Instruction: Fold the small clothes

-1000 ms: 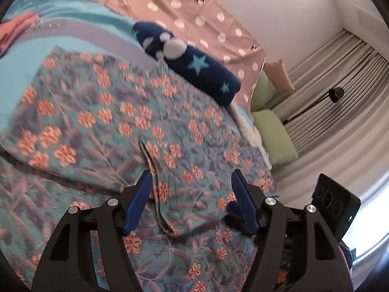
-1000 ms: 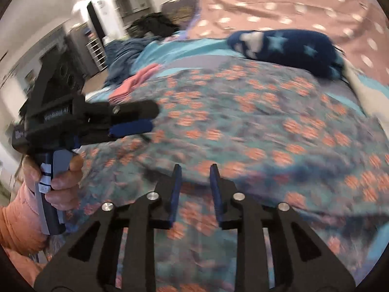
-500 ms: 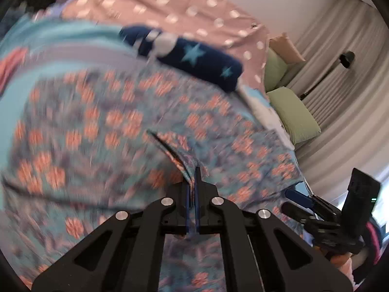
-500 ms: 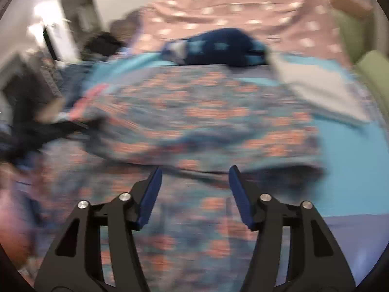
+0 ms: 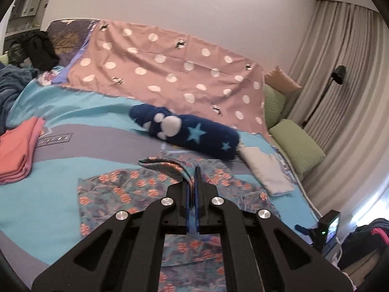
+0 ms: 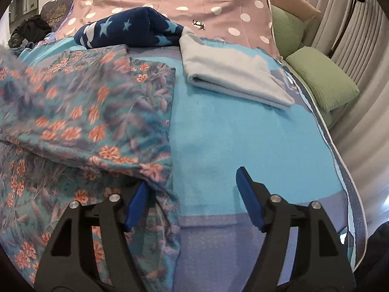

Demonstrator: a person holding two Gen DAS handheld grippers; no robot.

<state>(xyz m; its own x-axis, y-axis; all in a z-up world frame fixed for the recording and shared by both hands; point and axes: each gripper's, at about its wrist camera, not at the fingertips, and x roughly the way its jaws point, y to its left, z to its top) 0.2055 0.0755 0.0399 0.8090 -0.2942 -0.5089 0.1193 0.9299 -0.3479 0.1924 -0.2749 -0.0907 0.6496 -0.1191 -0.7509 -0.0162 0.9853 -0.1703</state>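
Nearest in the left wrist view, the left tongs [image 5: 193, 187] are clamped on a raised fold of the floral garment [image 5: 136, 189], whose blue-green cloth with orange flowers runs up between the two blue pads and curls over just beyond them. The rest of the garment lies spread on the bed [image 5: 48, 204], on its turquoise and grey cover.

In the right wrist view, the right tongs [image 6: 192, 194] are opening. Their left pad lies at the garment's folded edge and their right pad stands over bare turquoise cover, so the pads press on nothing. Here the floral garment [image 6: 80, 112] covers the left half of the bed [image 6: 243, 133], doubled over itself, with its straight edge running toward the head of the bed.

Further back, a folded pale grey cloth [image 6: 231, 77] lies near the right edge of the bed, apart from the garment. Near the left edge sits a folded salmon-pink pile [image 5: 17, 150]. Behind both, across the bed, lies a rolled dark blue blanket with stars [image 5: 192, 133], touching the pale cloth's far corner.

At the head of the bed a pink spotted sheet [image 5: 170, 73] is draped. Two green cushions [image 5: 296, 143] sit beyond the right edge, with a black floor lamp [image 5: 339, 77] and pale curtains [image 5: 352, 97] behind them.
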